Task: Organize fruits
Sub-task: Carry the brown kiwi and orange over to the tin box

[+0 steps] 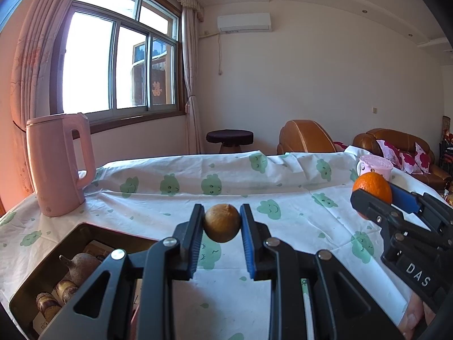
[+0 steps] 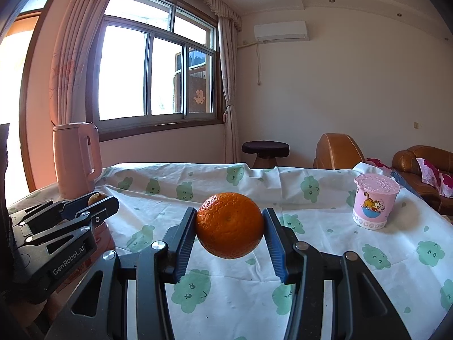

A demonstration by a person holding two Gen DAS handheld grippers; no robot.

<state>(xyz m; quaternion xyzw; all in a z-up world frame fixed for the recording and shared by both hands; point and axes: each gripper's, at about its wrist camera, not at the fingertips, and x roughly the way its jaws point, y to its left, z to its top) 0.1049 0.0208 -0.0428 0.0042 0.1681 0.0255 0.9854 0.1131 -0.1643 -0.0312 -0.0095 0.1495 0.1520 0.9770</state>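
Above the cloth-covered counter, my right claw clamped a bright orange between its blue pads, held clear of the cloth. My left claw gripped a small brownish fruit the same way, beside a dark tray holding a pear-shaped fruit. Farther back stood a pink kettle at left and a pink lidded cup at right.

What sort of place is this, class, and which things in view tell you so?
Most likely a home living room: a leather sofa with cushions, curtains at the window, an air conditioner on the wall, and a kettle on the cloth-covered table.
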